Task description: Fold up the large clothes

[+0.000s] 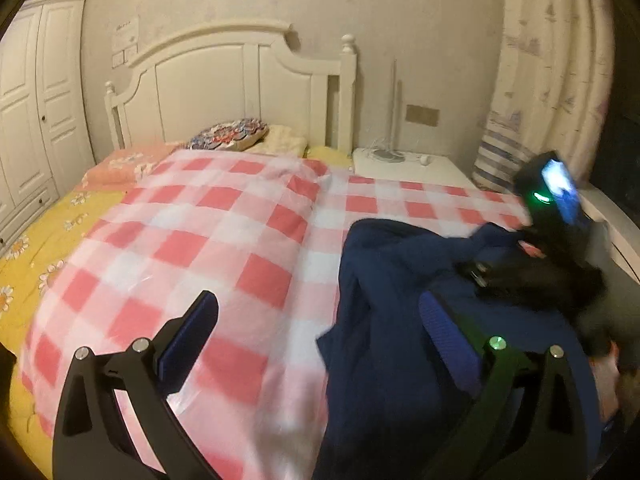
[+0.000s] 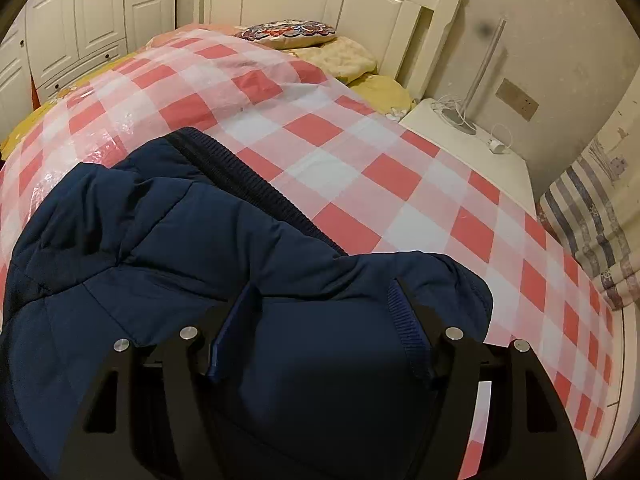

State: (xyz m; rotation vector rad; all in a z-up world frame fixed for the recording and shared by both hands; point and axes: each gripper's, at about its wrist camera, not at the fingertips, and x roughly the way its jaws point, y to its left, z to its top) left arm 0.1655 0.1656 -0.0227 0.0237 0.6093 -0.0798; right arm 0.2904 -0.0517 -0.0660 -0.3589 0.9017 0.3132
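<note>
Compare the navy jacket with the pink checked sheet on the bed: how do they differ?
The navy jacket is plain, dark and padded; the pink checked sheet is patterned, light and thin. The jacket lies bunched in a heap; the sheet is spread across the bed. Both rest on the bed.

Dim, warm indoor light; strong fisheye bending and dark vignette at edges. Left wrist view motion-blurred, right sharper. Device screen (image 1: 560, 188) glares.
</note>
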